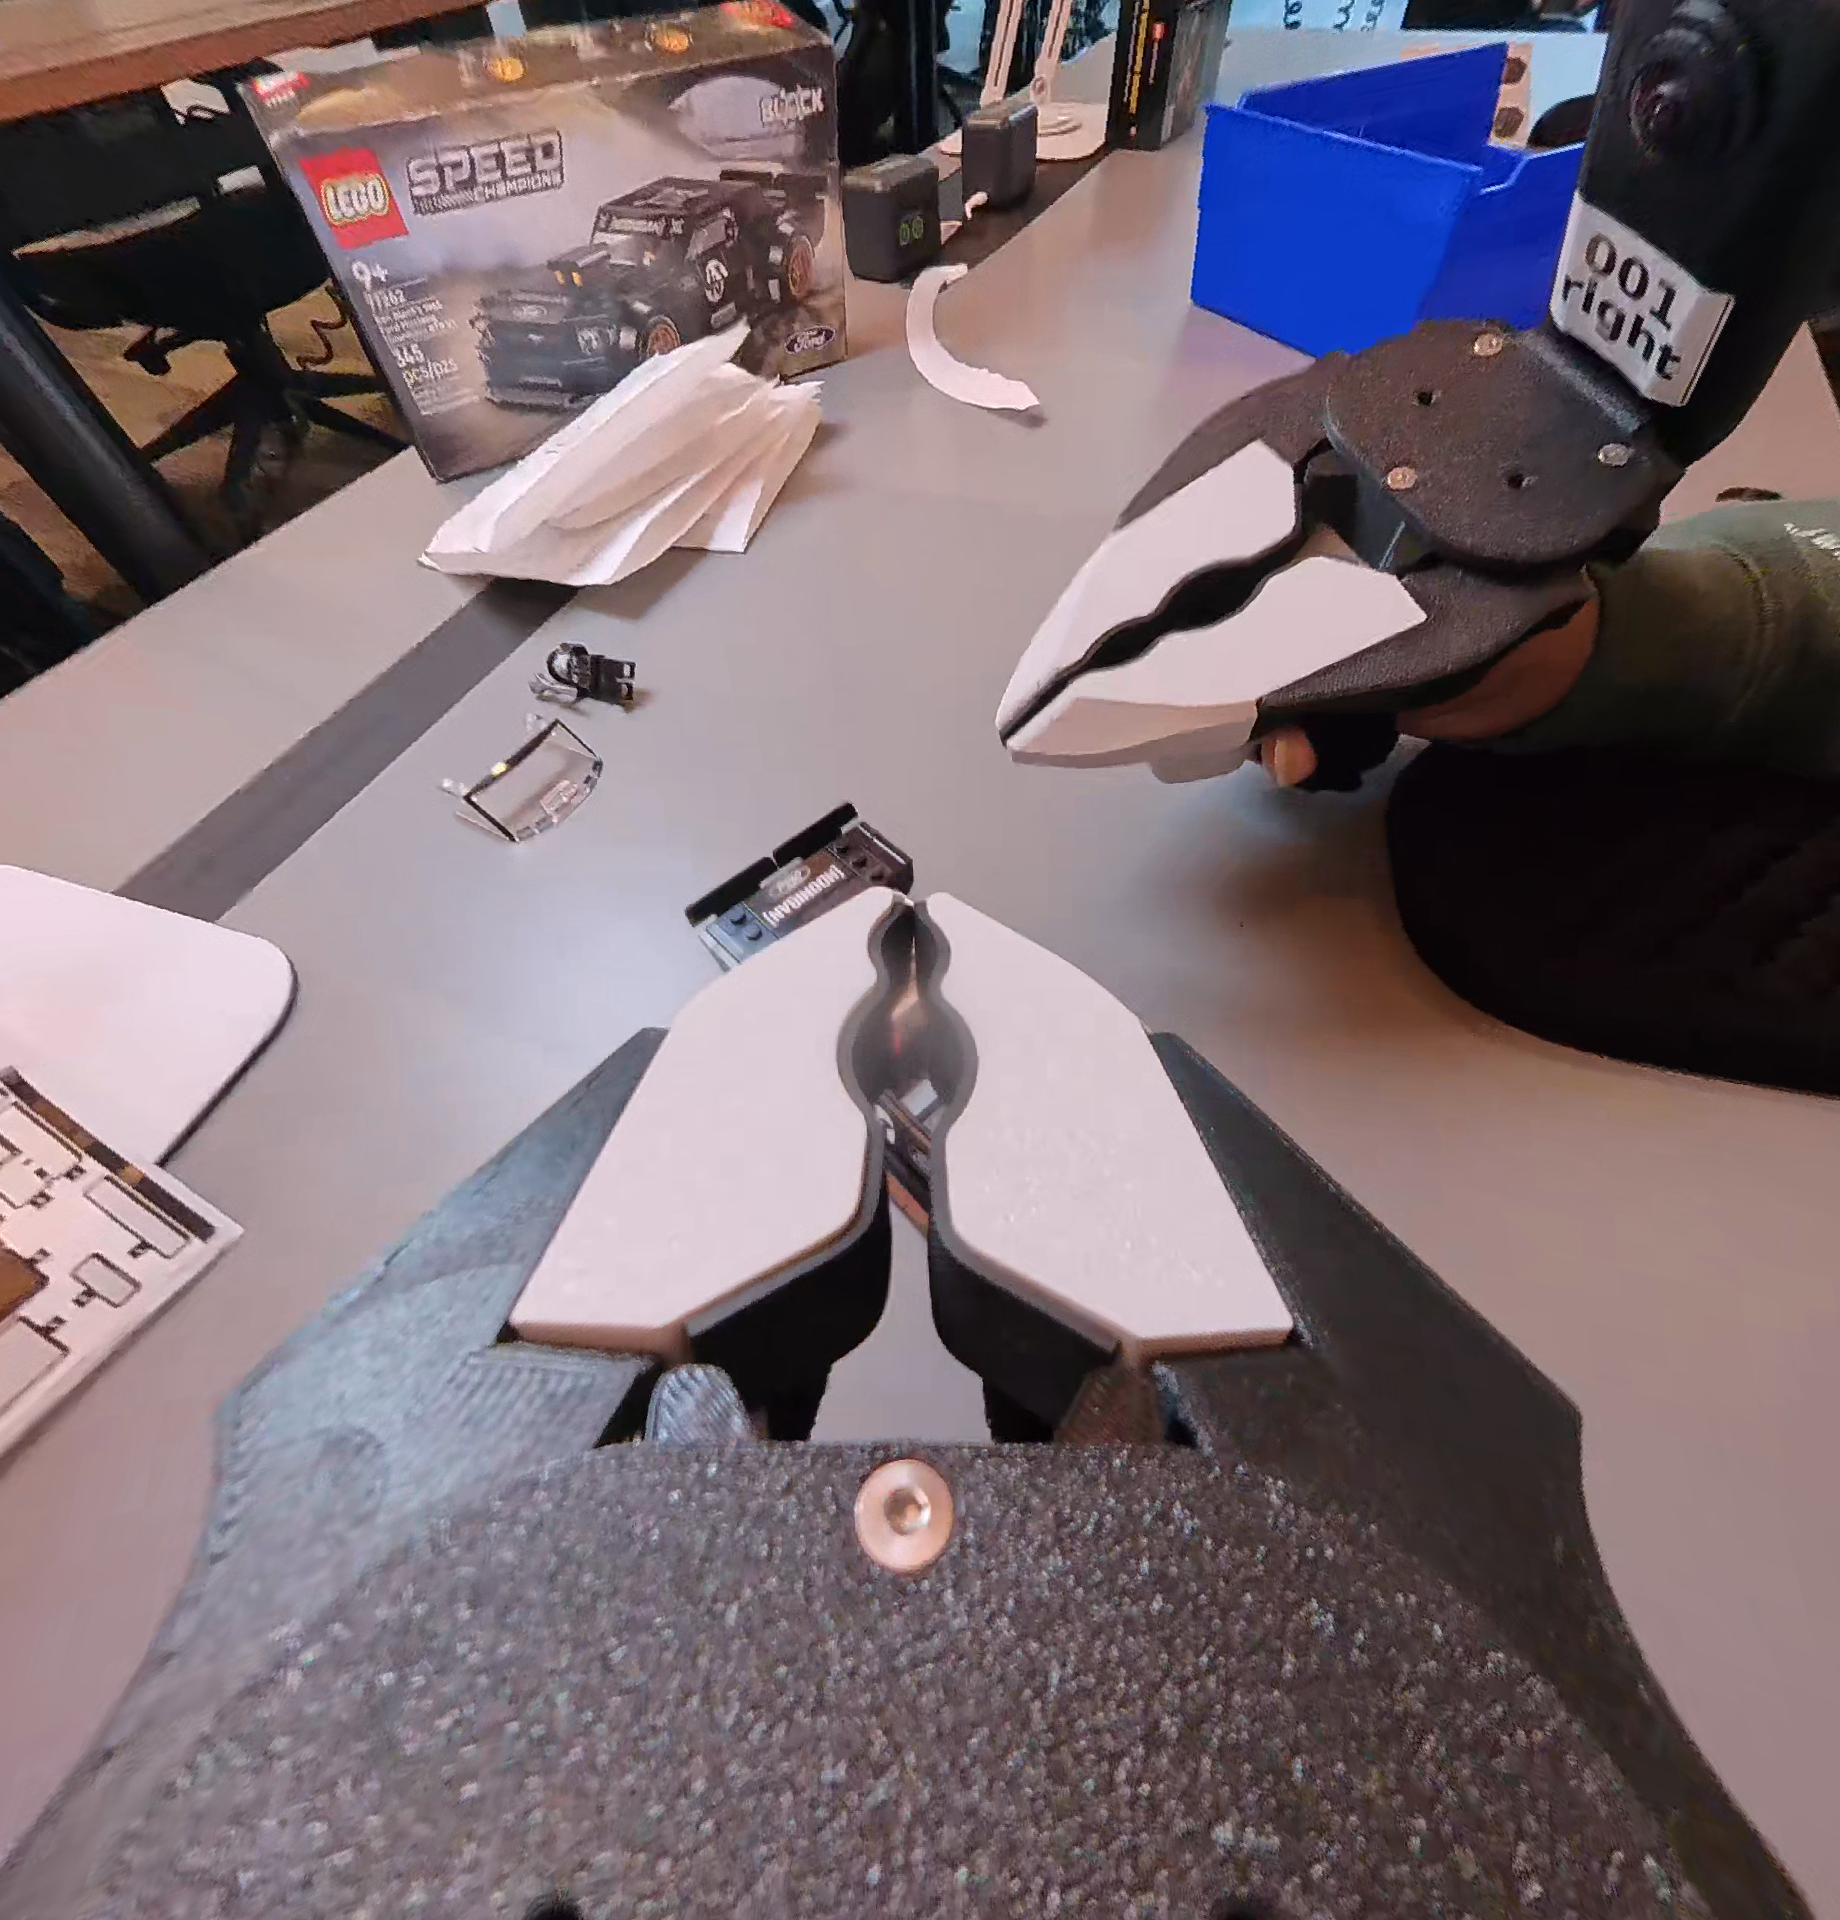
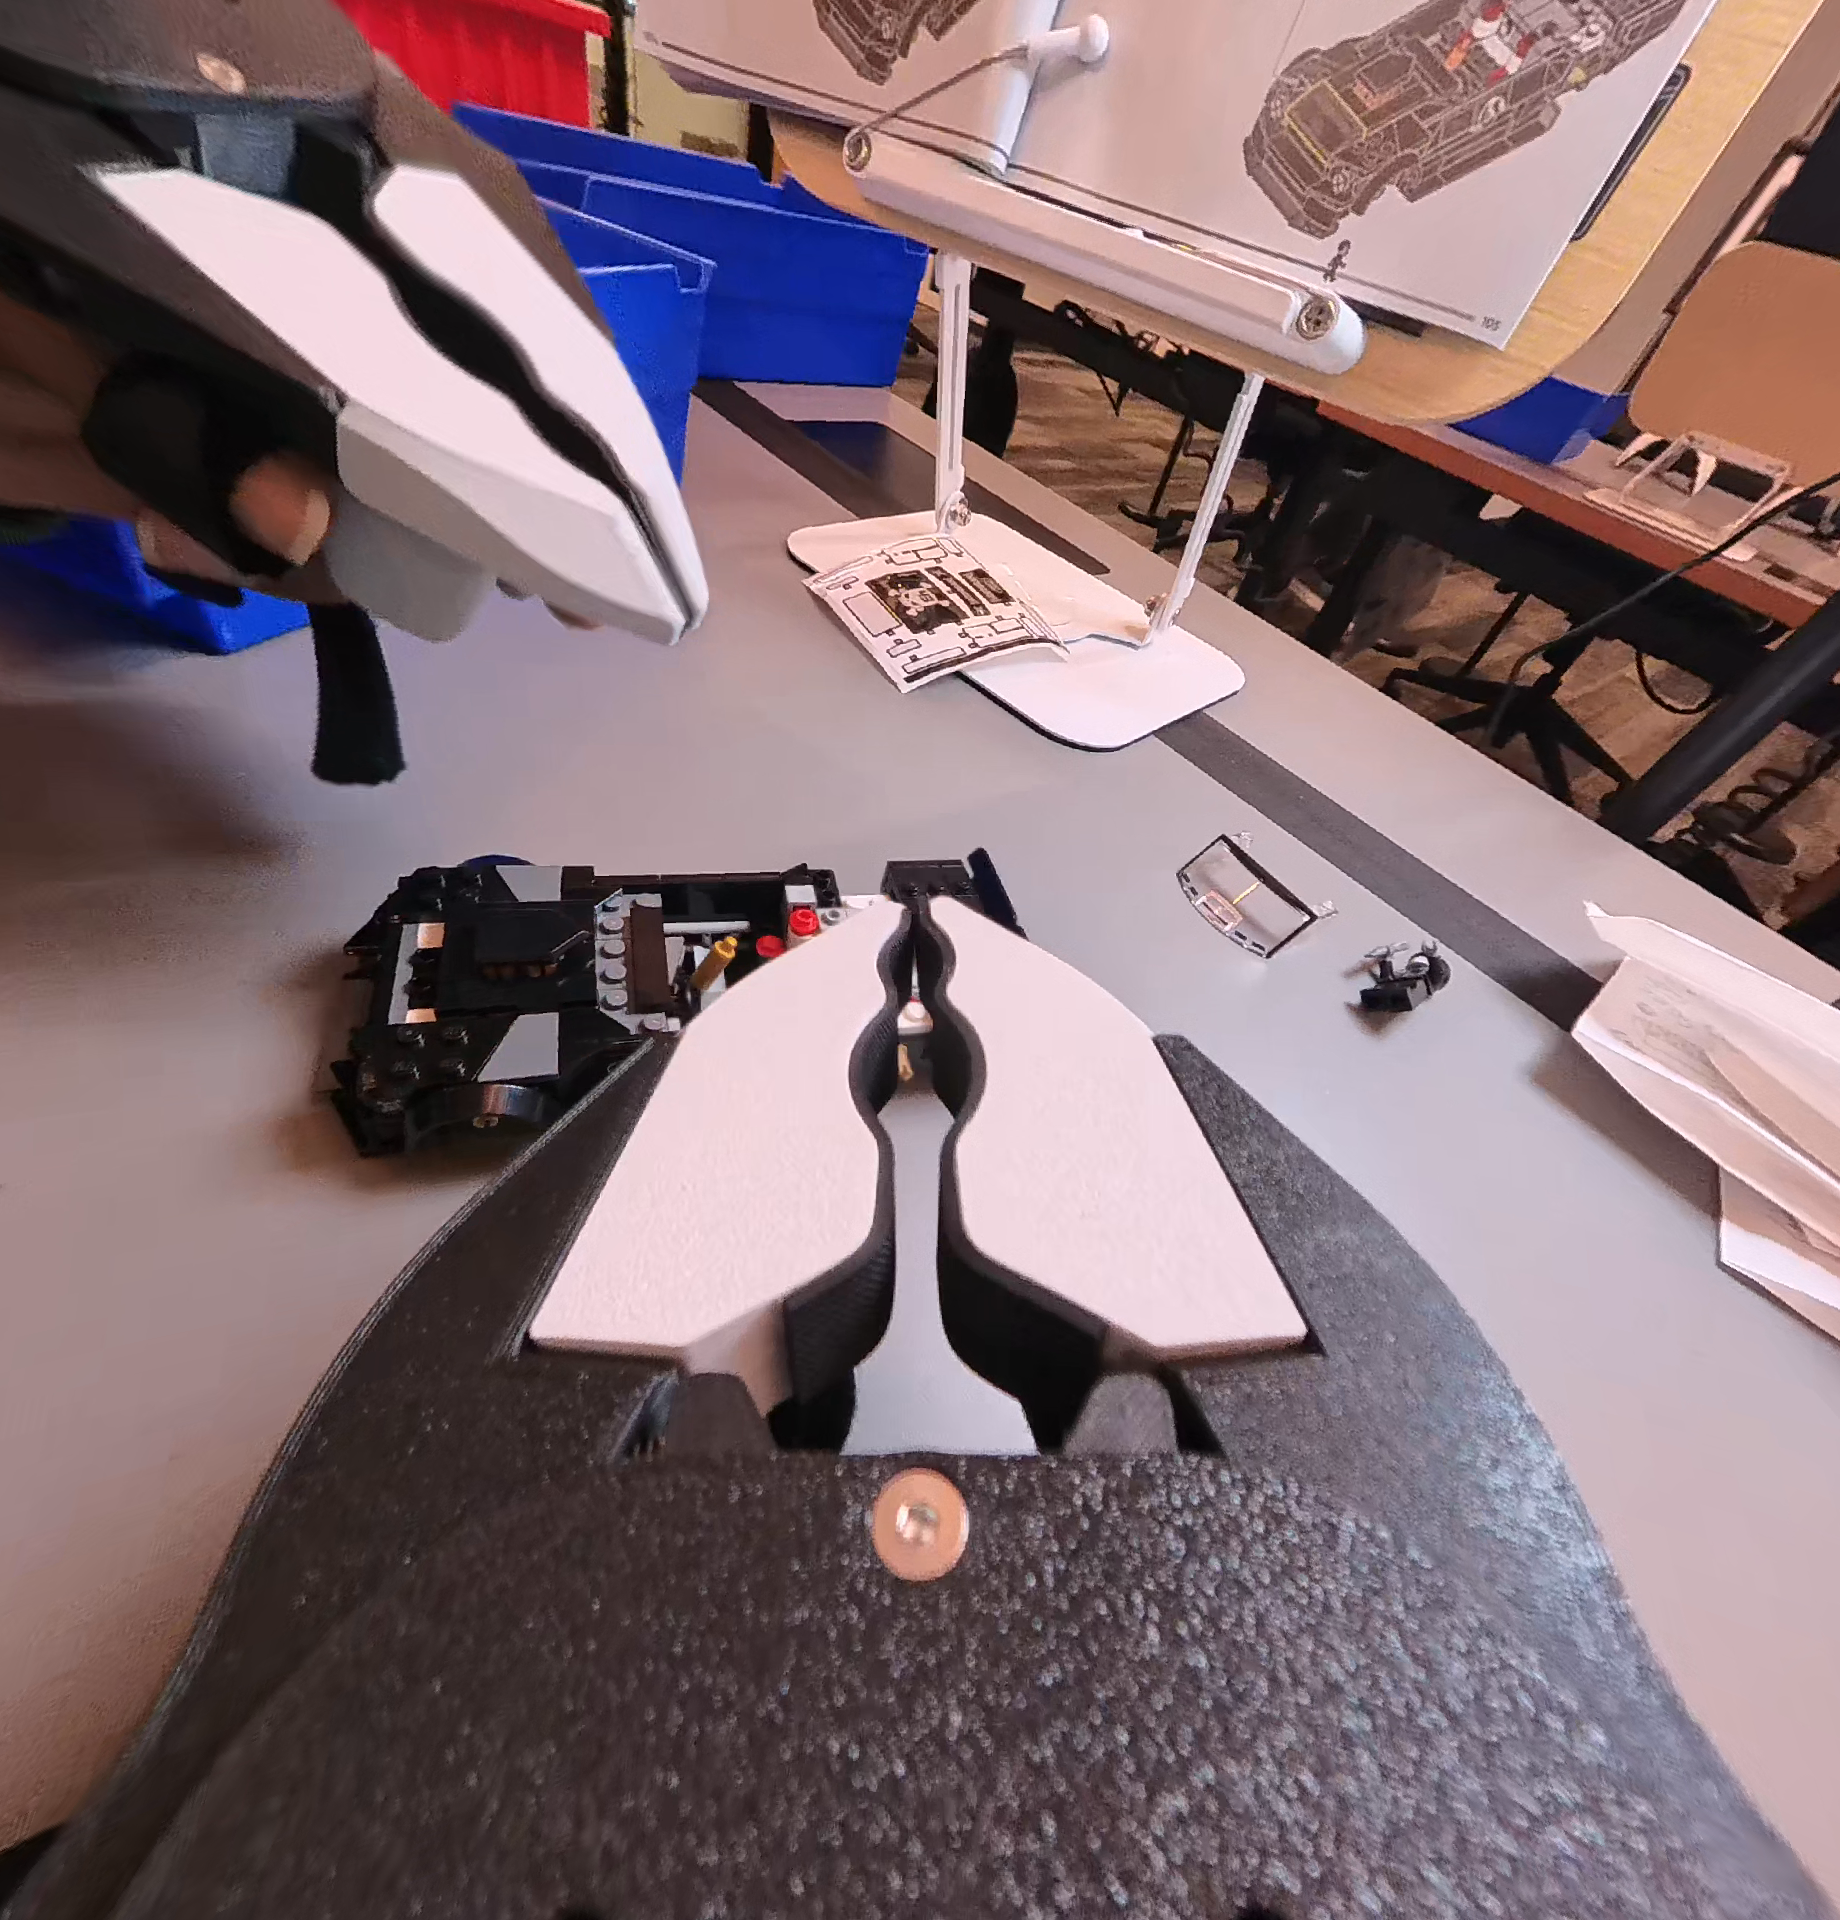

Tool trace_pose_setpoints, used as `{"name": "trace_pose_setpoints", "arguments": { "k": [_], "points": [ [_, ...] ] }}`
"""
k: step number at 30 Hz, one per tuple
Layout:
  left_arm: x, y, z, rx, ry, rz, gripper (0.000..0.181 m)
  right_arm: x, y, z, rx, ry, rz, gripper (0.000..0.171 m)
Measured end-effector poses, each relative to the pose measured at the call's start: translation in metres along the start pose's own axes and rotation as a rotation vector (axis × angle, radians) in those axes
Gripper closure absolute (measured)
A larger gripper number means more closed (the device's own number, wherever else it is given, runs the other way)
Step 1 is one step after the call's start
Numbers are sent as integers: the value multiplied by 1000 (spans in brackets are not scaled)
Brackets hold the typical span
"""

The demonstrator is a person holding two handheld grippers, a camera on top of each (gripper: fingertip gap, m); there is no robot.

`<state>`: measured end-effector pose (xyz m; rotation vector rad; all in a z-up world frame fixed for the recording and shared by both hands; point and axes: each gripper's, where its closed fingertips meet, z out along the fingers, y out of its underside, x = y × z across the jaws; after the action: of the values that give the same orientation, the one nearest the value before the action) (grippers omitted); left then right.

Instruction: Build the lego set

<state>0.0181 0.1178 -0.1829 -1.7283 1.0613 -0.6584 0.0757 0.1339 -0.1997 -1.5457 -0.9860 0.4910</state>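
While both pairs of fingers are clenched on nothing we can make out, we see the black car build [image 2: 500, 997] on the table [image 2: 272, 1299] beyond the right gripper [image 2: 918, 914] tips, the left gripper [image 2: 687, 618] above it

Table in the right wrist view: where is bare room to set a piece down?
Bare grey table lies between the partly built car and the white stand base. Another patch lies between the car and the clear windscreen piece. It is crowded at the right by the small black part and paper bags.
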Motion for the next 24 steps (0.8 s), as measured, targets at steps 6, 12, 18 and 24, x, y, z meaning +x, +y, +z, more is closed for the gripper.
{"name": "trace_pose_setpoints", "arguments": {
  "k": [6, 12, 18, 24],
  "points": [
    [-1, 28, 3, -71, 8, -10, 180, 3, 3, 1, -13, 3, 20, 171],
    [6, 42, 8, -132, 36, 2, 177, 5, 6, 2, -26, 8, 40, 171],
    [32, 51, 11, -206, 156, 42, 181, 6, 8, 2, -35, 6, 43, 171],
    [37, 60, 14, -263, 161, 85, 181, 3, 10, 4, -51, -3, 36, 171]
  ]
}}
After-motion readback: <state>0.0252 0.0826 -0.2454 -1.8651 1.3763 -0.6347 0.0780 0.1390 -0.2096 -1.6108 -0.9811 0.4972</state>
